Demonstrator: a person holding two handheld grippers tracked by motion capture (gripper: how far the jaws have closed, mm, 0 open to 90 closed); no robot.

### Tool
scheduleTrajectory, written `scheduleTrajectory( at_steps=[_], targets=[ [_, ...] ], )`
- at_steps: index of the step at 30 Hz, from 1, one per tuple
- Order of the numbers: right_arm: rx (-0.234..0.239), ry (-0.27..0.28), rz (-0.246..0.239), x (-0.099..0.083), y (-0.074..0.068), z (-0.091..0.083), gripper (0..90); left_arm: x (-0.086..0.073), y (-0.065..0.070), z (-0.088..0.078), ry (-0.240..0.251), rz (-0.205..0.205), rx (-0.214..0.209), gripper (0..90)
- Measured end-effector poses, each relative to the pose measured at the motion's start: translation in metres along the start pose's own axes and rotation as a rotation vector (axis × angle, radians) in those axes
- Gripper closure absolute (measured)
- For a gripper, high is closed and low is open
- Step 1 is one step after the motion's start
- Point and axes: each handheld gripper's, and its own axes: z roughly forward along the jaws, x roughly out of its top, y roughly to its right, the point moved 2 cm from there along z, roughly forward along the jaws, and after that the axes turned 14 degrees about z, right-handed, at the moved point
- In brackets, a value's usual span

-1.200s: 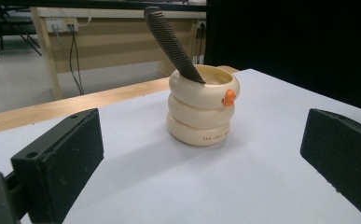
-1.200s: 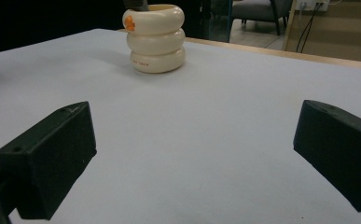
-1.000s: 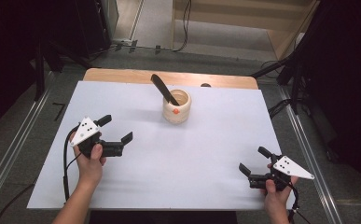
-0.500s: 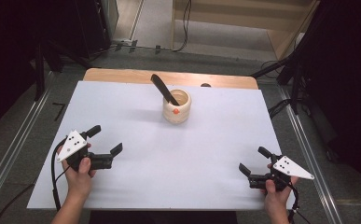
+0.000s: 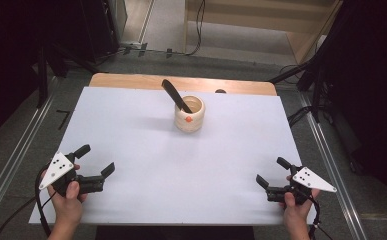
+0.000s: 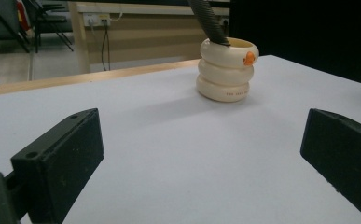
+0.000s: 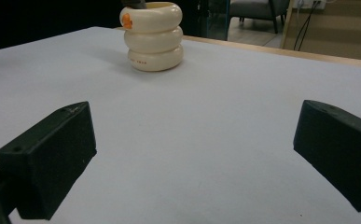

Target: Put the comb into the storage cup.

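My left gripper [image 5: 97,161] sits low at the near left corner of the white worktop [image 5: 131,130], fingers [image 6: 61,156] spread wide, nothing between them. My right gripper [image 5: 273,171] is at the near right corner, fingers [image 7: 50,154] likewise spread and empty. The cream ringed cup [image 5: 189,114] stands upright toward the far middle, well apart from both. A dark handle [image 5: 175,94] leans out of it, tilted left in the high view.

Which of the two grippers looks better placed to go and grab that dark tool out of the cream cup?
Probably the left gripper. Both are open and far from the cream cup, but the dark tool leans out toward the left side, so its handle faces that gripper. The right gripper would have to reach across the cup.
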Motion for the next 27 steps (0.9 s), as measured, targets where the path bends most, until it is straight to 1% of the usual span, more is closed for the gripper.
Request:
scheduleTrajectory(
  at_steps=[3,10,11,13,15,17,21,24,27],
  targets=[
    [0.000,0.001,-0.001,0.000,0.000,0.000,0.0,-0.005,-0.002,-0.006,-0.015,-0.003,0.009,0.0],
    [-0.003,0.001,0.002,0.000,0.000,0.000,0.0,-0.013,-0.010,-0.020,-0.017,-0.018,0.031,0.0],
    [-0.005,0.001,0.000,0.000,0.001,0.000,0.0,-0.015,-0.011,-0.022,-0.019,-0.018,0.032,0.0],
    [-0.007,0.003,0.002,0.000,0.001,0.001,0.0,-0.019,-0.012,-0.026,-0.017,-0.033,0.030,0.0],
    [-0.005,0.002,0.002,0.000,0.001,0.000,0.0,-0.021,-0.013,-0.031,-0.012,-0.034,0.022,0.0],
    [-0.005,0.001,0.004,0.000,0.001,0.000,0.0,-0.023,-0.014,-0.035,-0.023,-0.019,0.023,0.0],
    [0.001,-0.001,0.000,0.000,0.000,0.000,0.0,-0.027,-0.018,-0.042,-0.043,-0.005,0.033,0.0],
    [0.001,-0.006,-0.006,0.000,0.000,0.000,0.0,-0.030,-0.021,-0.045,-0.043,-0.021,0.036,0.0],
    [0.002,-0.001,0.001,0.000,0.000,0.000,0.0,-0.033,-0.025,-0.049,-0.041,-0.032,0.057,0.0]
  ],
)
